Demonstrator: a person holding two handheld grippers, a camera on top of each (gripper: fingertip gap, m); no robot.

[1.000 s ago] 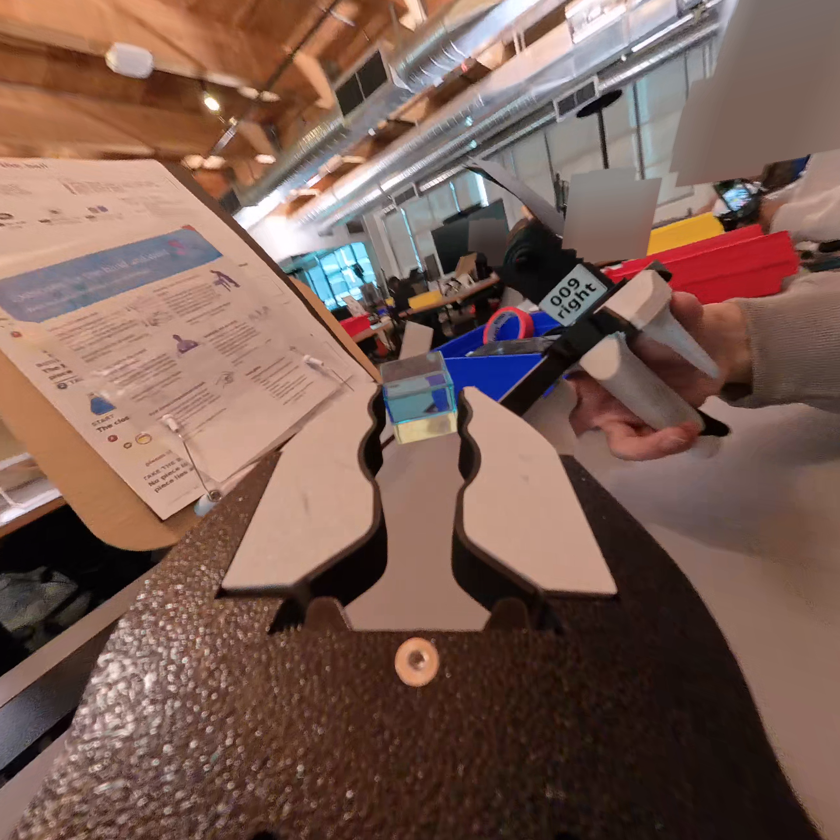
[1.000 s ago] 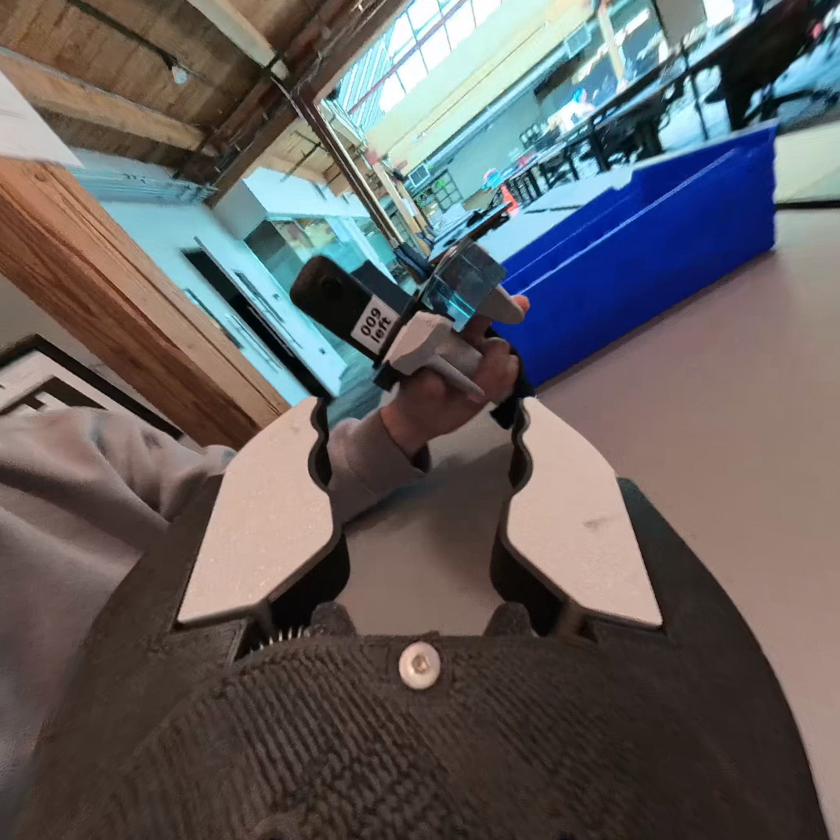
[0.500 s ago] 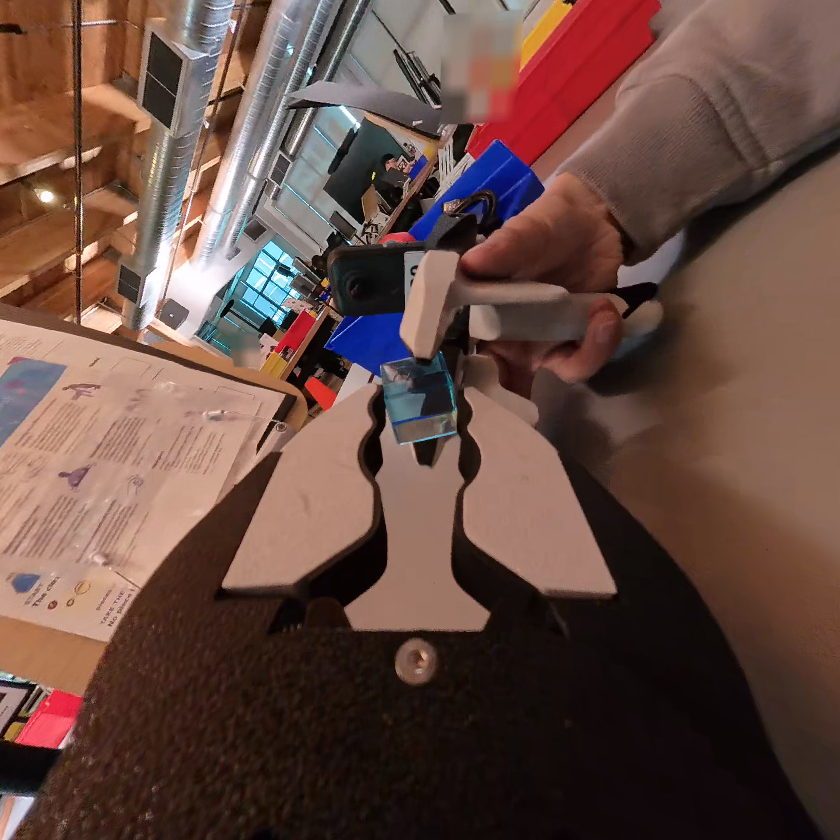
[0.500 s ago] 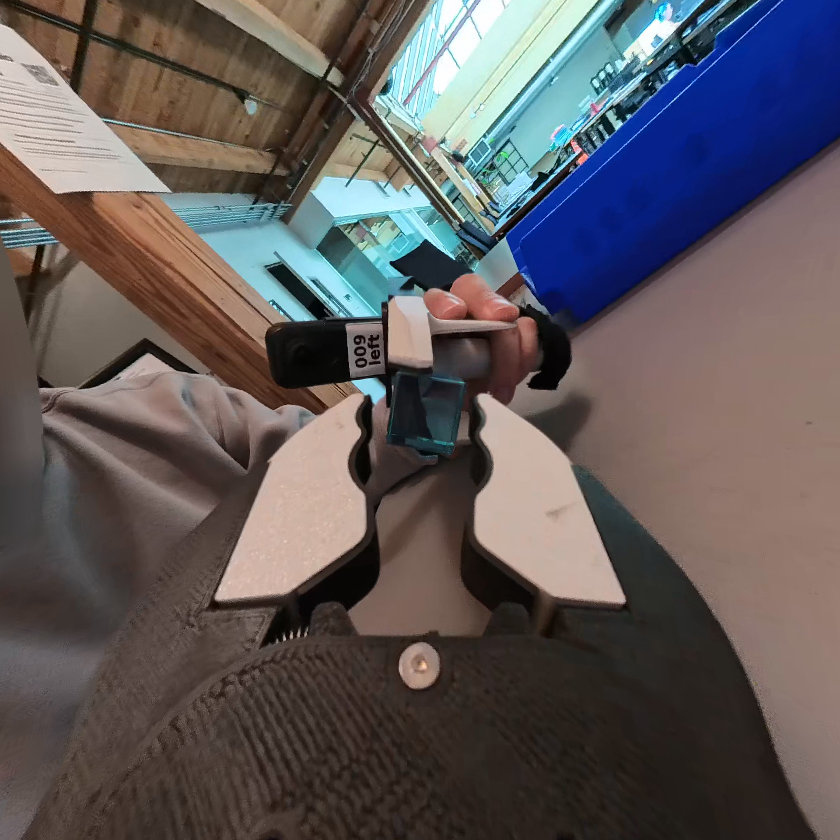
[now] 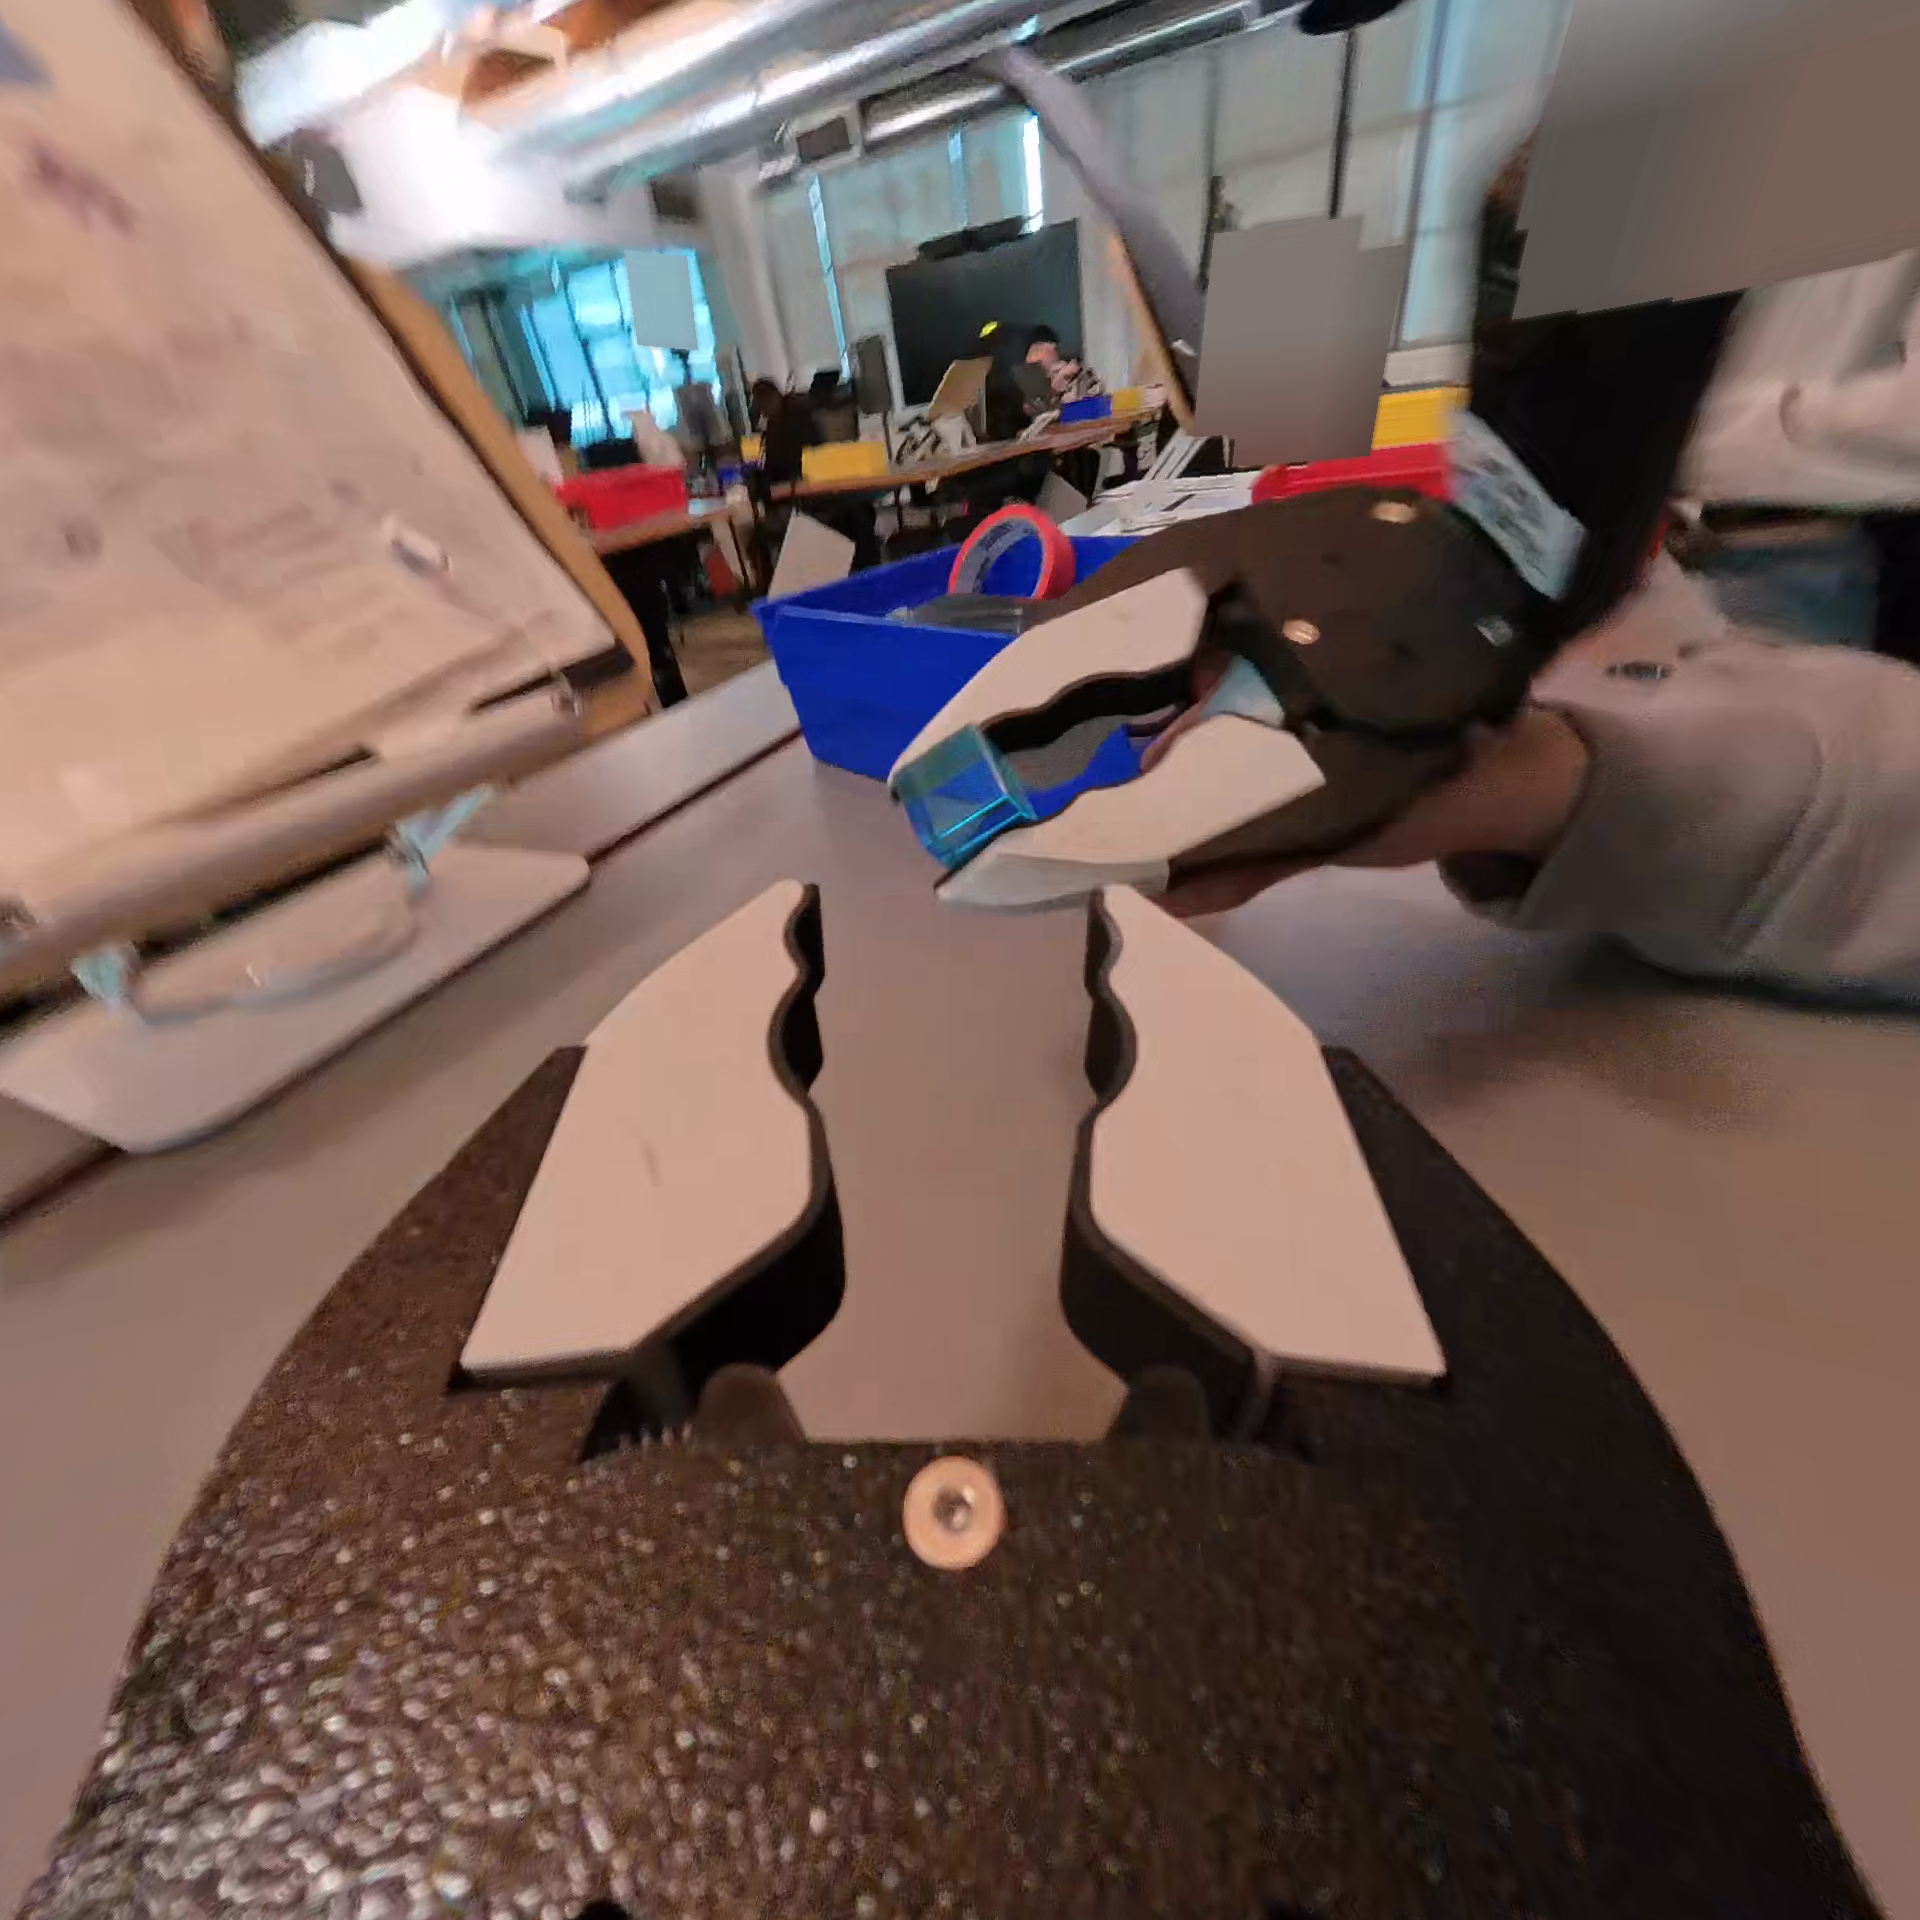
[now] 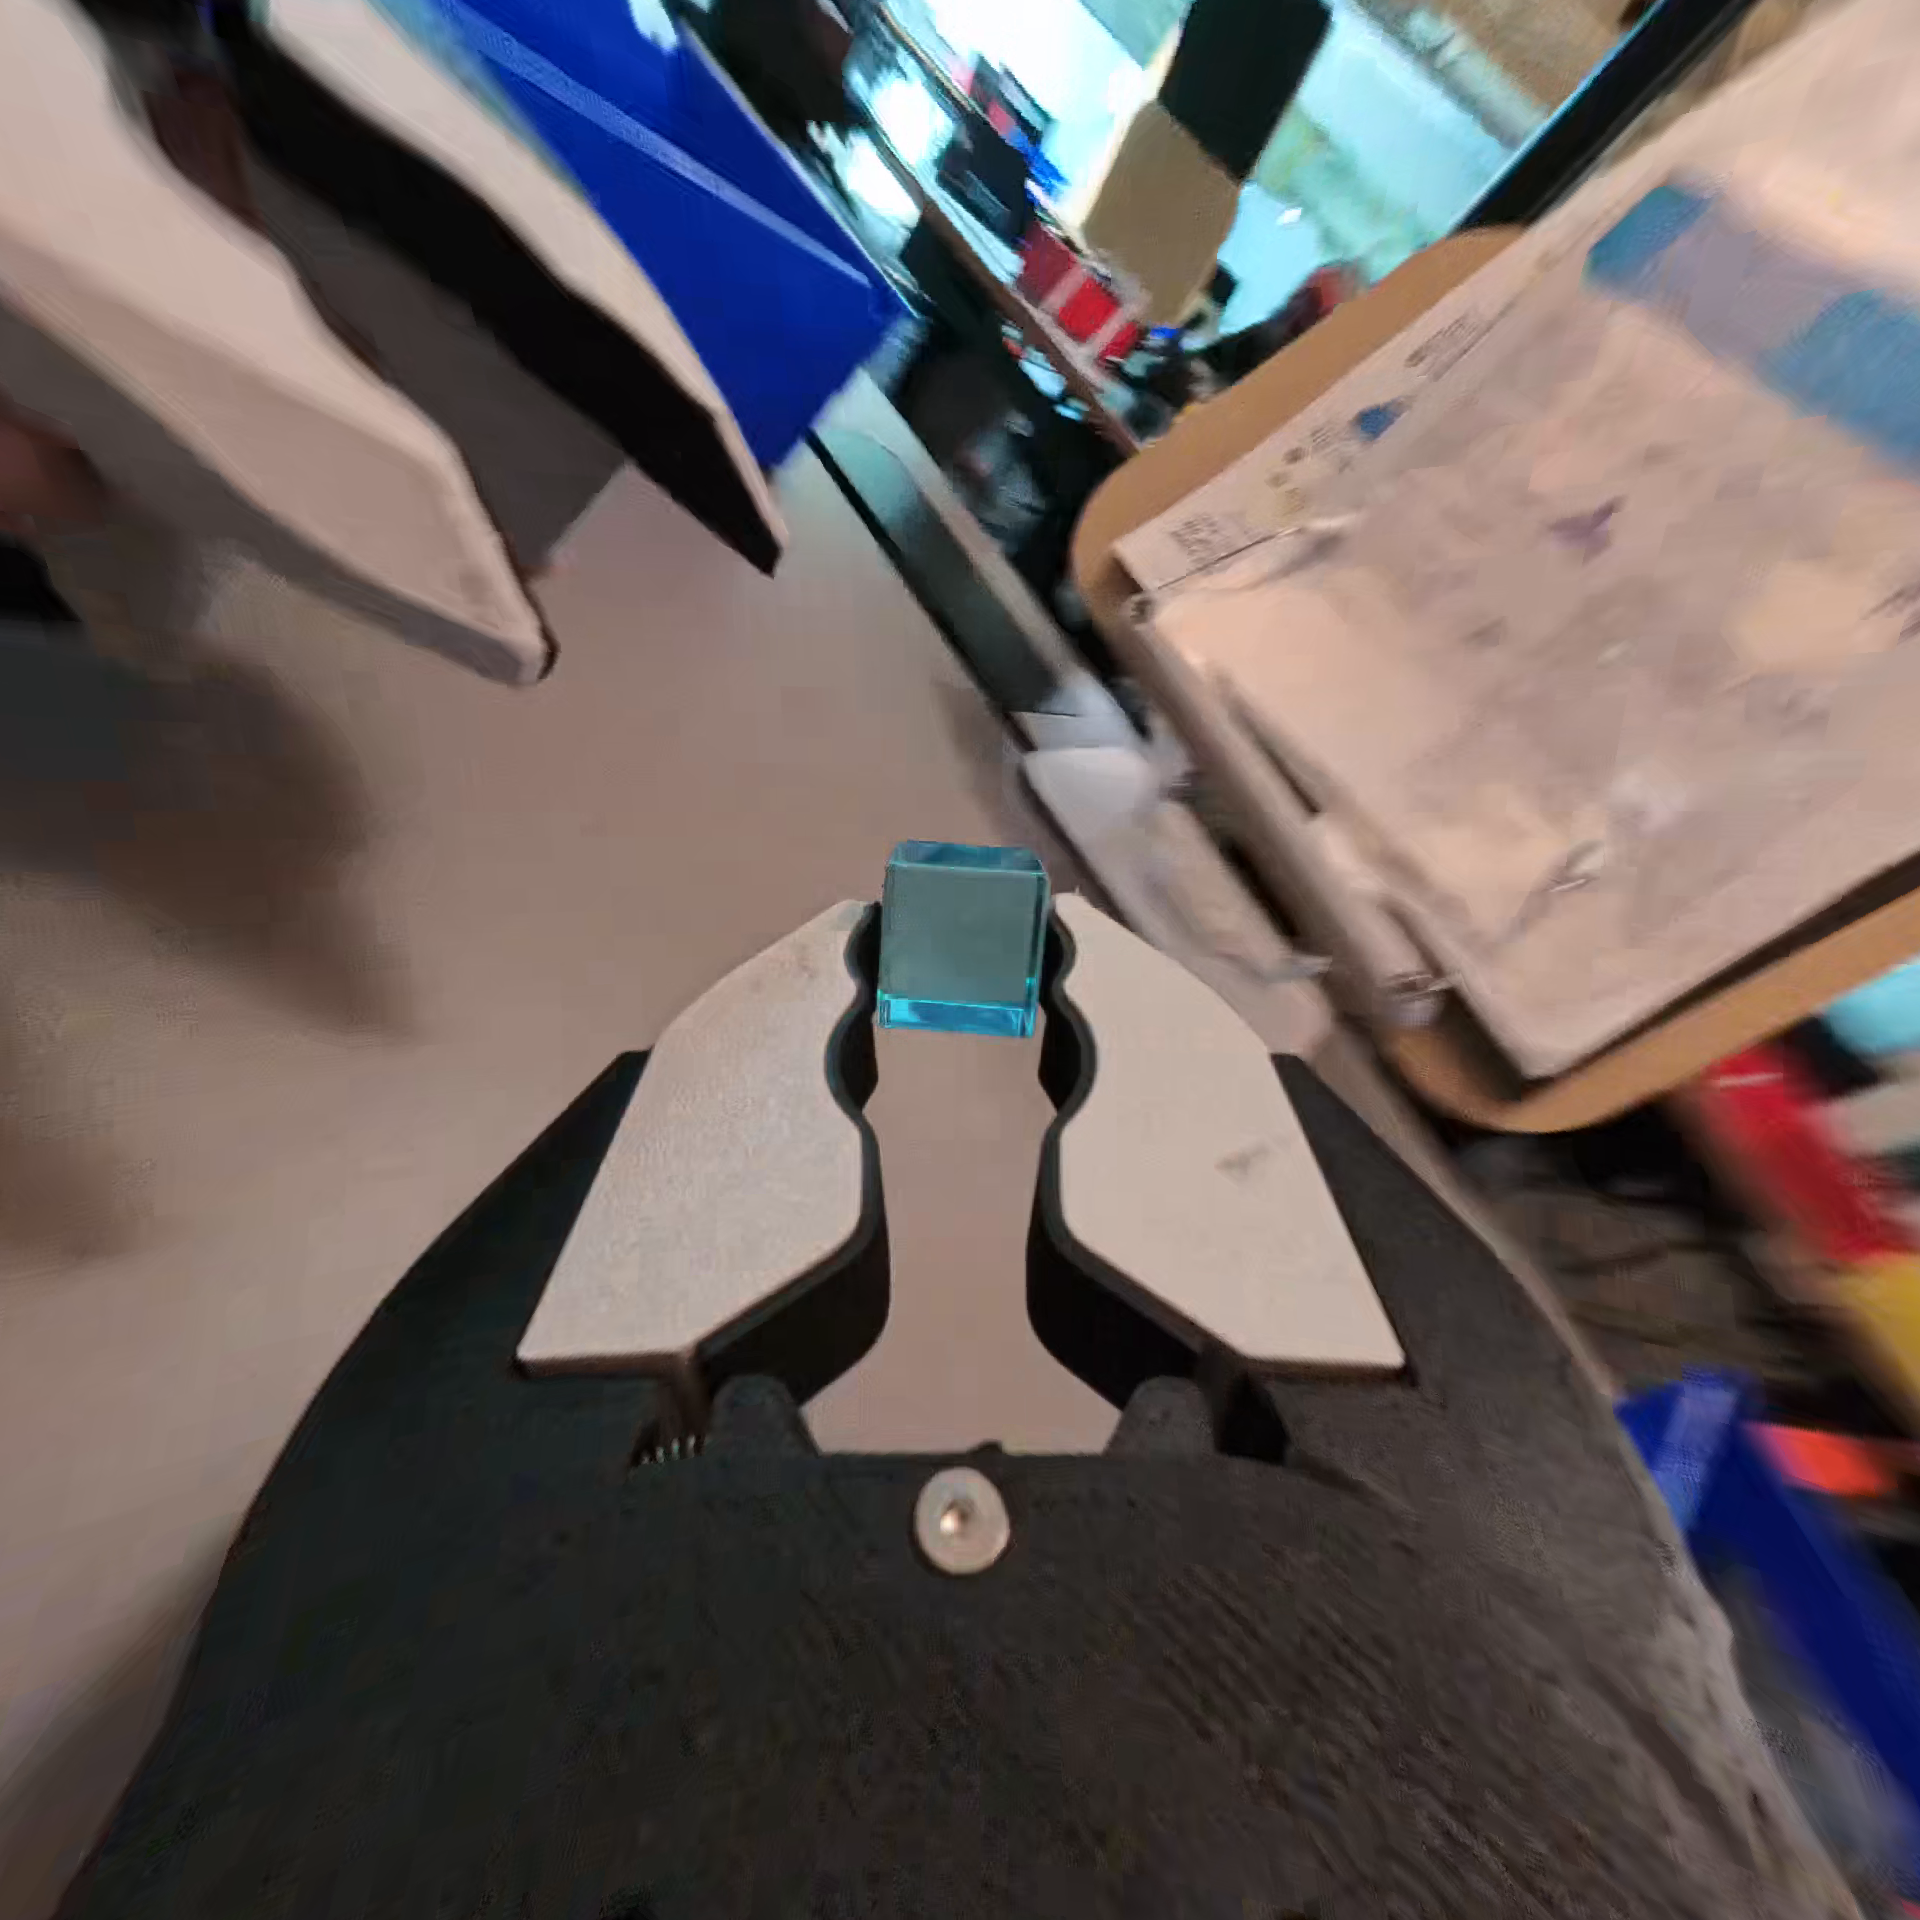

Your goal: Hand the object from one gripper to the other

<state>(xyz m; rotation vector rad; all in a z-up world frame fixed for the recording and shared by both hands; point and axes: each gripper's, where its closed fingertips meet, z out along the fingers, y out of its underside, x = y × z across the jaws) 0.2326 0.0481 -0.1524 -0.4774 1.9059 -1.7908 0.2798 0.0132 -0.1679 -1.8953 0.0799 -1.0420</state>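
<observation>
a small clear blue cube [image 6: 960,940] sits pinched at the very tips of the right gripper [image 6: 958,935], above the grey table [image 6: 644,790]. it looks rigid, light and slick, best held on flat opposite faces. the left gripper [image 5: 948,940] is empty, jaws apart.

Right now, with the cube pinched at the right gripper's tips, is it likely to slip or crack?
The cube looks rigid, flat-faced and glossy, so probably slippery. The right gripper holds it only at the very tips, so a bump might pop it out. It looks like clear glass or acrylic; its edges might chip if it drops on the table.
</observation>
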